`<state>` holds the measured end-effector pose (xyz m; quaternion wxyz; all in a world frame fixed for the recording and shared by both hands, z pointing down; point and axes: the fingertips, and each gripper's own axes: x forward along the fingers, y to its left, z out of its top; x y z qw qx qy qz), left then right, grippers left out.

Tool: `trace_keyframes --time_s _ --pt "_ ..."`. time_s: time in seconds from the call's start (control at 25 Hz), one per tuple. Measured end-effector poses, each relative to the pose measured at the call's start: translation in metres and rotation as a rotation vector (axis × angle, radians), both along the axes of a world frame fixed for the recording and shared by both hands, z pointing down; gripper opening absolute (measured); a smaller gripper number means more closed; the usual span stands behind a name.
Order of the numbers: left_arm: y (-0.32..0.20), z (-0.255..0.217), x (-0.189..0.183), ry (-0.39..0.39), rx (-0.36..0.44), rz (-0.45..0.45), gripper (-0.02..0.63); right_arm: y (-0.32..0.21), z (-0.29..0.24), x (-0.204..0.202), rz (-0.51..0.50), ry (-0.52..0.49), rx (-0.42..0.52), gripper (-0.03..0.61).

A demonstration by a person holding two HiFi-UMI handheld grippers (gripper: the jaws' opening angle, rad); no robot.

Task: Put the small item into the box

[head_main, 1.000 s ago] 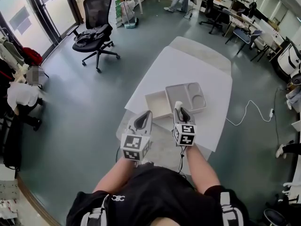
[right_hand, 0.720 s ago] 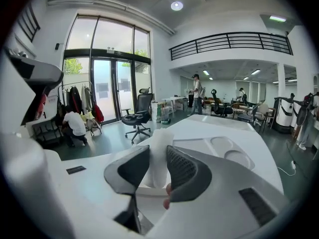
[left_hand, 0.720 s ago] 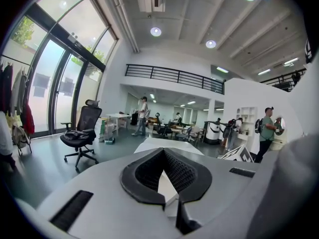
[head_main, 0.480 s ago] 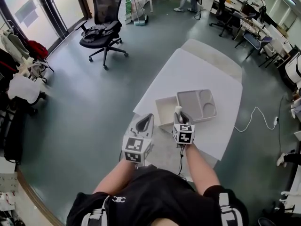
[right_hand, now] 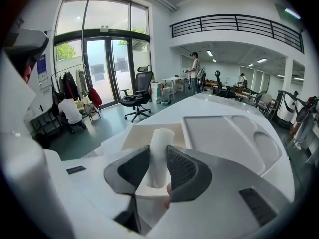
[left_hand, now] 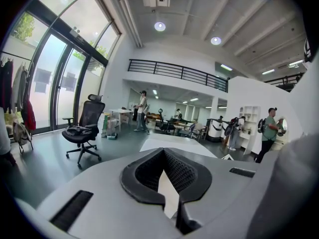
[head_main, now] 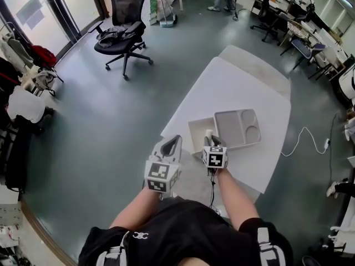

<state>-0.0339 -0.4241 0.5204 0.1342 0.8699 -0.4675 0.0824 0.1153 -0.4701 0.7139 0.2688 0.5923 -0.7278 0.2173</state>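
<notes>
White table [head_main: 222,87] carries a compartment tray [head_main: 237,127], with an open white box [head_main: 198,132] touching its left side. Left gripper [head_main: 171,144] is off the table edge, jaw tips together, empty. Right gripper [head_main: 211,138] is clamped on a small white roll [right_hand: 159,148], upright at the box's near edge.

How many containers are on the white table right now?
2: an open box directly ahead of the right gripper, and a compartment tray beside it on the right. The gripper covers part of the box.
</notes>
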Motion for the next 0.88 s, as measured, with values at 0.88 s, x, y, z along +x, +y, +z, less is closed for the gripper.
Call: trace_keyframes --time_s 0.88 --pt "-0.011 0.005 -0.008 0.008 -0.010 0.020 0.005 -0.003 0.015 -0.014 -0.031 0.010 -0.073 0.152"
